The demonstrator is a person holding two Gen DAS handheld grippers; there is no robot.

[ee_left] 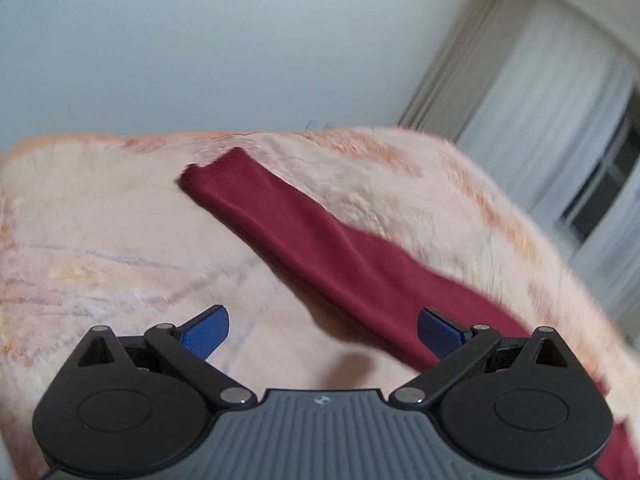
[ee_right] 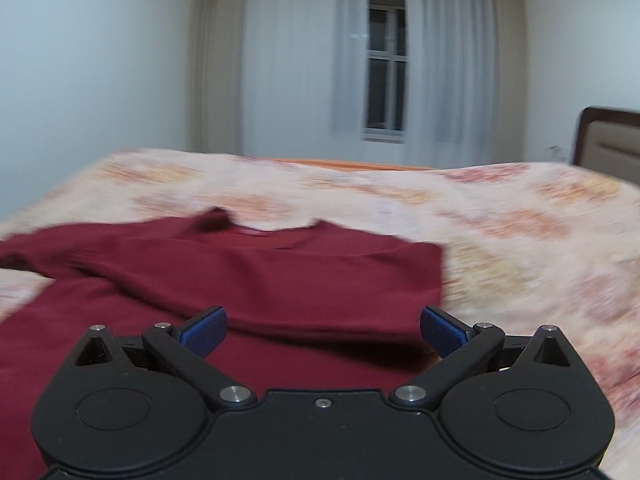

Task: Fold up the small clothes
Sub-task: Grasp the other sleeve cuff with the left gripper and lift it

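R gripper (ee_right: 323, 330): jaws spread wide, nothing between the blue pads (ee_right: 204, 330), holding nothing. It hovers low over the maroon long-sleeve shirt (ee_right: 280, 280), pointed toward the neckline (ee_right: 272, 234) beyond the fingertips. Cloth fills the space under and ahead of the fingers; one side looks already folded in over the body, w/ a thick doubled edge lying just past the tips and a straight edge off the R finger. Prob laid flat like this so the next fold has a clean line to work from.

L gripper (ee_left: 323, 330): also wide open, empty. Tilted, so the scene leans. The shirt's sleeve (ee_left: 288, 232) runs diagonally from beside the R finger, away and leftward to its cuff (ee_left: 208, 172), well ahead of the tips. Under the L finger only the fuzzy peach blanket (ee_left: 100, 208). The sleeve is stretched out straight, likely so it can be picked up and laid across the body; the L gripper seems posed to go for it, though frames are blurred and contact can't be judged.

Farther: bed edge, white wall, sheer curtains (ee_right: 440, 60) over a window (ee_right: 386, 60), headboard (ee_right: 608, 140) at far right.
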